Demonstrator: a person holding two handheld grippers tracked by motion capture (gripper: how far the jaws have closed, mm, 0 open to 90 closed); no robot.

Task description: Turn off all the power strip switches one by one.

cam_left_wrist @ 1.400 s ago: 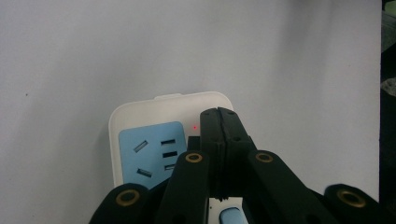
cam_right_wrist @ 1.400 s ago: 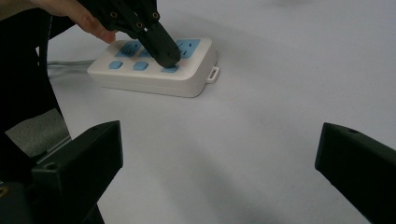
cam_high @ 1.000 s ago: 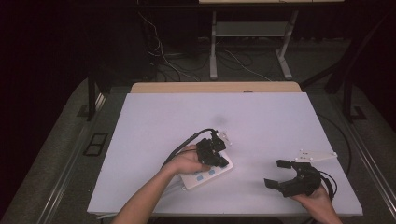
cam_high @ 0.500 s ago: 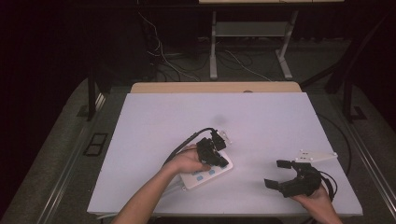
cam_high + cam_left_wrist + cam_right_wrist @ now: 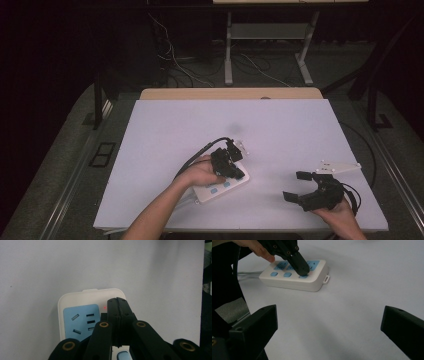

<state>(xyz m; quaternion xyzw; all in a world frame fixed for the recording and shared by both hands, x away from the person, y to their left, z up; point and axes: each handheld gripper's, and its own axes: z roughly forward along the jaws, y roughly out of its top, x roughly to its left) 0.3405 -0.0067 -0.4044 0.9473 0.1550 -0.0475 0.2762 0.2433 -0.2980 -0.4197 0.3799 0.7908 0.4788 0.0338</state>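
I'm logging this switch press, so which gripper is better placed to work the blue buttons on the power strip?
Left. The left gripper, jaws shut, tips on a blue button of the power strip; the right gripper sits open, apart.

- The power strip (image 5: 294, 277) looks like smooth white plastic with a soft sheen; its socket faces and buttons (image 5: 287, 274) are matt light-blue plastic.
- The left tongs (image 5: 117, 307) are matt black plastic with brass-coloured metal rivets.
- The tabletop (image 5: 280, 130) is smooth, matt white, with a pale wood strip (image 5: 230, 93) at its far edge.
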